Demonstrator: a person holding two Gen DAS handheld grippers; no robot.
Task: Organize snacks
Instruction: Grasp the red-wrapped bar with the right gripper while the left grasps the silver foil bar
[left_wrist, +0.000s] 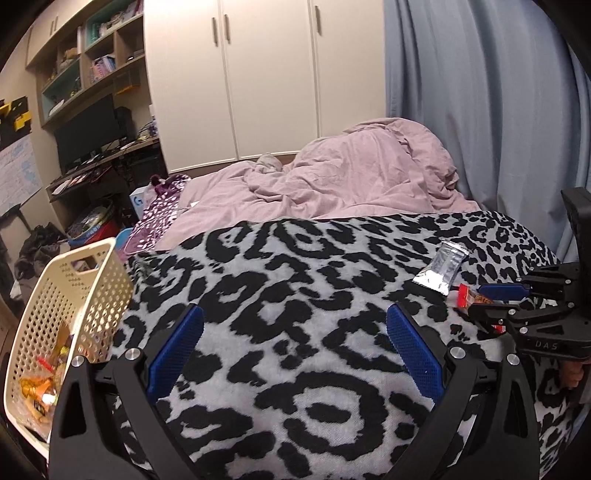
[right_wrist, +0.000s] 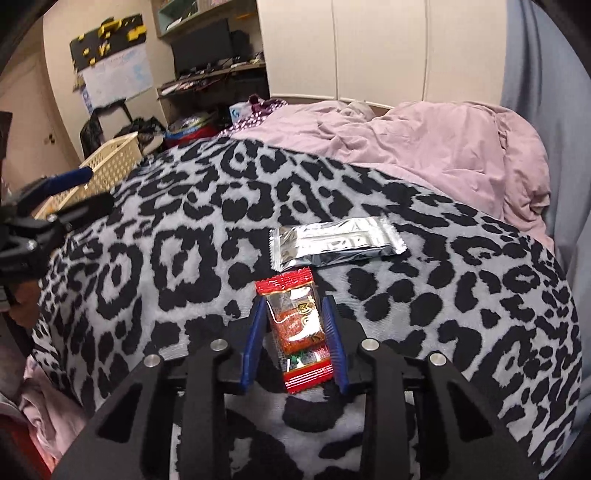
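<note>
A: Left wrist view. Left tongs (left_wrist: 295, 350) spread wide, nothing between the blue pads, hovering over the leopard-print blanket (left_wrist: 288, 295). Cream perforated basket (left_wrist: 92, 295) at the bed's left edge, a few wrapped snacks already inside. Right tongs (left_wrist: 491, 301) far right, narrowed around a red-ended packet (left_wrist: 463, 297). Silver foil packet (left_wrist: 441, 269) just beyond it.

B: Risk there?

A: Basket perched at the blanket's edge, tilted in this view. Could tip or slide off if nudged on the drop.

B: Right wrist view?

A: Right tongs (right_wrist: 293, 325) closed on the red-and-clear snack packet (right_wrist: 297, 325), pads against its long sides, packet lying on the blanket (right_wrist: 166, 258). Silver foil packet (right_wrist: 336, 242) just ahead, apart from it. Basket (right_wrist: 107, 166) well apart, far left, behind the left tongs (right_wrist: 83, 188).

B: Likely failures?

A: Slick wrapper, soft filling: could buckle or slip out on the lift. Long carry across the bed, so drop short of the basket possible. Plush fabric may snag a pad edge.
</note>
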